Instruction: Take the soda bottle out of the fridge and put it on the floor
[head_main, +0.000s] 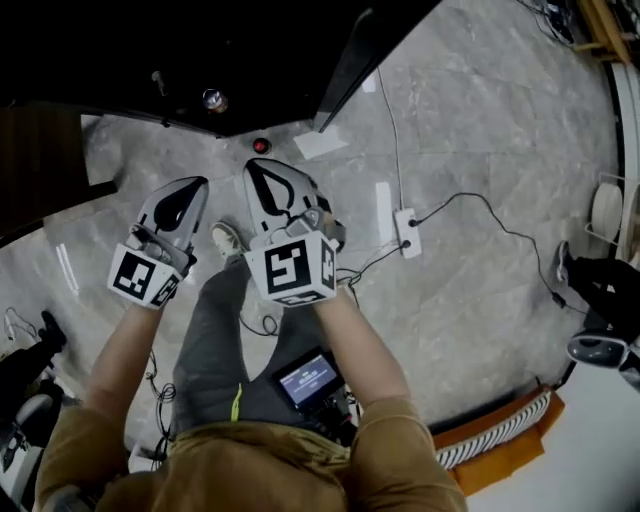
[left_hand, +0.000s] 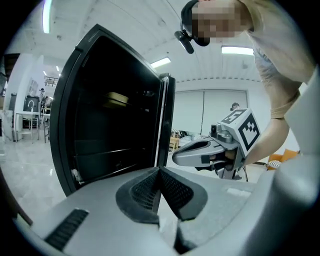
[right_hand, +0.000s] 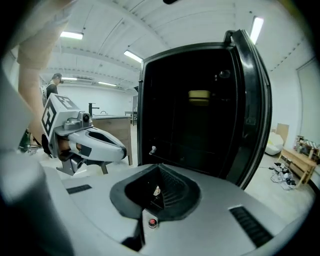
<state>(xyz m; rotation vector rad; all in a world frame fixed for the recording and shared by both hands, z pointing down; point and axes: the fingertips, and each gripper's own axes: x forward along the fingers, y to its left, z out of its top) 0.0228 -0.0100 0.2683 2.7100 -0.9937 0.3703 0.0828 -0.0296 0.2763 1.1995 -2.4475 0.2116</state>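
The black fridge (head_main: 200, 50) stands with its door (head_main: 352, 62) swung open; its inside is dark in both gripper views (left_hand: 110, 130) (right_hand: 200, 120). On the floor just in front of it a small red cap (head_main: 261, 145) shows from above, apparently the soda bottle's; its dark body is hard to make out. The same red spot (right_hand: 151, 222) shows through the gap under my right jaws. My left gripper (head_main: 190, 186) and right gripper (head_main: 262, 170) hang side by side above the floor, both shut and holding nothing. Each one shows in the other's view, the right gripper (left_hand: 176, 157) and the left gripper (right_hand: 124, 149).
A shiny round thing (head_main: 212, 99) sits in the fridge's dark opening, and a pale item (right_hand: 199, 95) lies on an upper shelf. A white power strip (head_main: 407, 232) with cables lies on the marble floor to the right. My legs and shoe (head_main: 228, 238) are below the grippers. A wooden cabinet (head_main: 40, 160) stands at left.
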